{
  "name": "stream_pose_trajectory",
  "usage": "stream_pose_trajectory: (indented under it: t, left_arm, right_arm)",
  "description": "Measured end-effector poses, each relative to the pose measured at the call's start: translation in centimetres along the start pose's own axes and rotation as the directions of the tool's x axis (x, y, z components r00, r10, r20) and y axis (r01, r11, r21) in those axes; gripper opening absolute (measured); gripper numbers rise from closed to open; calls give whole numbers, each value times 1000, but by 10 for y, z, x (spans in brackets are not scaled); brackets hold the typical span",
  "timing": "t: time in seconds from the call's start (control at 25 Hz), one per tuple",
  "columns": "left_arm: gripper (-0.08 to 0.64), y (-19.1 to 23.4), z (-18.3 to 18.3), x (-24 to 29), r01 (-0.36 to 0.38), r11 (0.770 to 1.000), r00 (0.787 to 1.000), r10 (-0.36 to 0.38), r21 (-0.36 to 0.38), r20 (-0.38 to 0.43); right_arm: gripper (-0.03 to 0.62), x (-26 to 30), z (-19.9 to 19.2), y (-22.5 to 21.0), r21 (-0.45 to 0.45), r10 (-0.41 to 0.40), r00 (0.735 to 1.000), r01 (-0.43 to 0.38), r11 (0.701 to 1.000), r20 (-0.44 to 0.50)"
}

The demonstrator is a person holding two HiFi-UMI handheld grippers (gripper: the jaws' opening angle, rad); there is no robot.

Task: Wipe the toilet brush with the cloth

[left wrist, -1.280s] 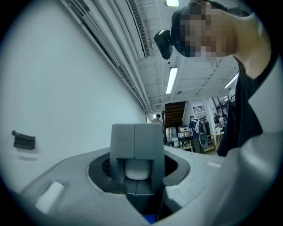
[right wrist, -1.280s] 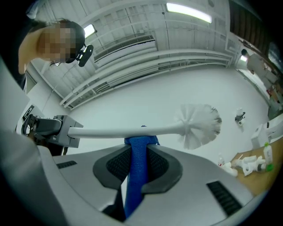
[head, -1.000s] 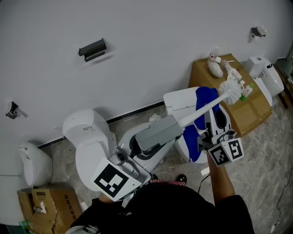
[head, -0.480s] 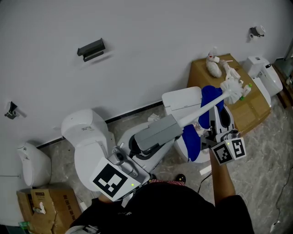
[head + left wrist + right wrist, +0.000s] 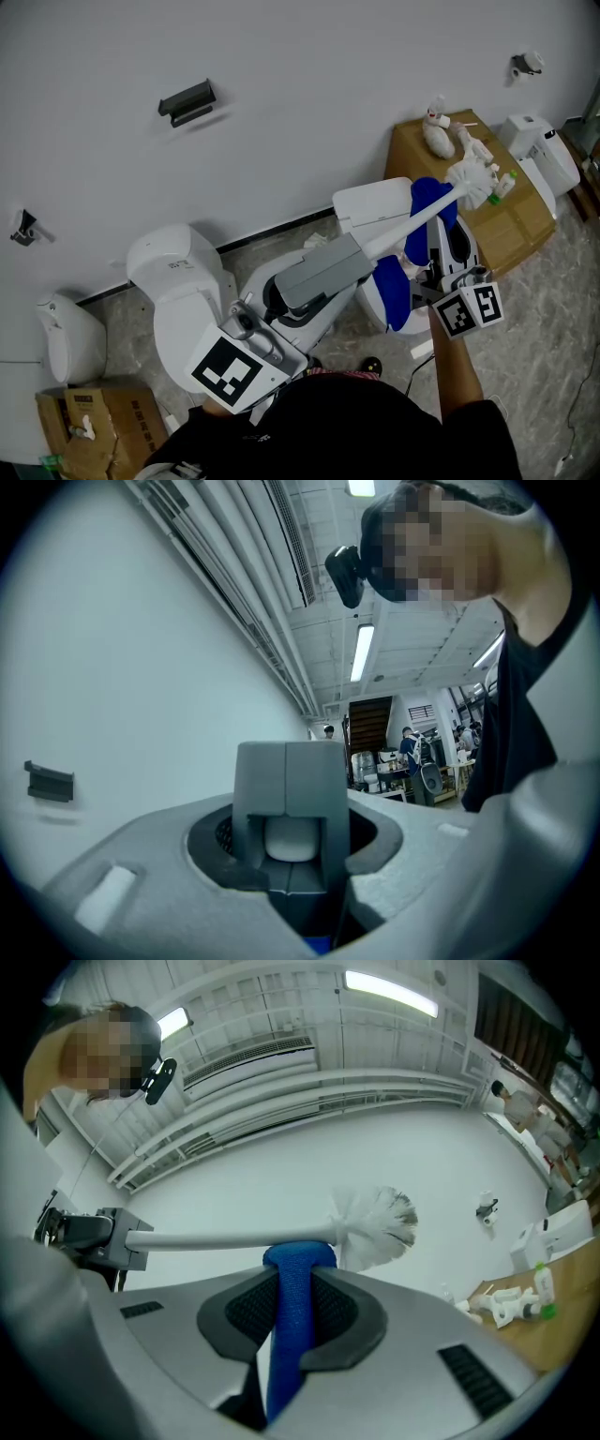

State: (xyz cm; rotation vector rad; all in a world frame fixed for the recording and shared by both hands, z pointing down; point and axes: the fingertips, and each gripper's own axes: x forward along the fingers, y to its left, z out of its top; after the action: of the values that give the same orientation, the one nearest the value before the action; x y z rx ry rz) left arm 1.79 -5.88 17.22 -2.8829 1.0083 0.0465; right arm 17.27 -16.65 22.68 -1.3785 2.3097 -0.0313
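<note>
Cloth (image 5: 286,1354) in right gripper (image 5: 298,1283) against toilet brush (image 5: 234,1237), bottles (image 5: 514,1305) atop cardboard box (image 5: 520,225)

A pale marbled floor (image 5: 553,309) carries everything. At 9 o'clock a white toilet (image 5: 178,281) stands on it, and at 8 o'clock a small cardboard box (image 5: 103,422). At 2 o'clock stands a big cardboard box (image 5: 516,230). On its top lie white items (image 5: 438,134) and a green-capped bottle (image 5: 507,184).

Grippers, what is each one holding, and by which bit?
Left gripper holds the brush by its handle end. Right gripper pinches the cloth by a fold.
</note>
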Motion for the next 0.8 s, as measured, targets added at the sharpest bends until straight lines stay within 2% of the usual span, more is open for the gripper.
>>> stream_pose_trajectory:
  t: [0.36,0.6,0.8]
  left_arm:
    - [163,4,-7,1,-54,998,999,54,16,6]
    - [163,21,-4,-4,-88,996,996,88,28,27]
    - [163,28,-9,-3,-122,991,993,121,54,14]
  right_arm:
    - [64,-11,-10,22,-77,82,995,-86,993,-56]
    - [64,-8,-5,40,-63,116,992,-119,991,-49]
    - [64,-7,4,48,-54,135,990,-136,989,-33]
